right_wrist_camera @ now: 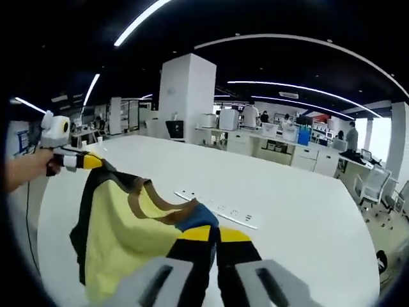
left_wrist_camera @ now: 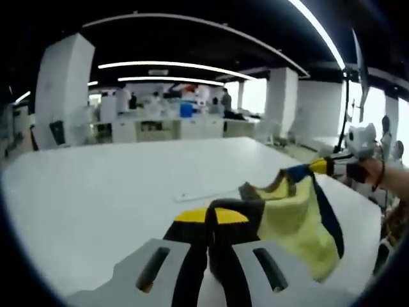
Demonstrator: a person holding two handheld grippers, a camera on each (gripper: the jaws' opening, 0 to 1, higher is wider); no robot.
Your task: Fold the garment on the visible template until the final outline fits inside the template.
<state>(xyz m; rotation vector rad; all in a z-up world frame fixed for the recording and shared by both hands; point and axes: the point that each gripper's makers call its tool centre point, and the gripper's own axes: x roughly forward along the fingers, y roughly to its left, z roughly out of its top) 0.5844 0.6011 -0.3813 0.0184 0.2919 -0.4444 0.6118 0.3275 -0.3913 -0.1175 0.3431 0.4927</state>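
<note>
A yellow garment (left_wrist_camera: 294,220) with dark and brown trim hangs stretched between both grippers, lifted off the white table (left_wrist_camera: 96,192). My left gripper (left_wrist_camera: 211,216) is shut on one dark edge of it. Across the cloth, my right gripper (left_wrist_camera: 317,167) pinches the other end, with a hand behind it. In the right gripper view the garment (right_wrist_camera: 121,236) sags to the left, the right gripper (right_wrist_camera: 214,235) is shut on its blue and dark edge, and the left gripper (right_wrist_camera: 89,161) holds the far corner. A thin pale strip (right_wrist_camera: 217,209) lies flat on the table (right_wrist_camera: 300,211) beyond the cloth.
The table's far edge runs past white pillars (right_wrist_camera: 185,96) and desks where people stand (right_wrist_camera: 252,115). Office chairs (right_wrist_camera: 370,182) stand off the table's right side. A person's hand (right_wrist_camera: 25,169) grips the left tool.
</note>
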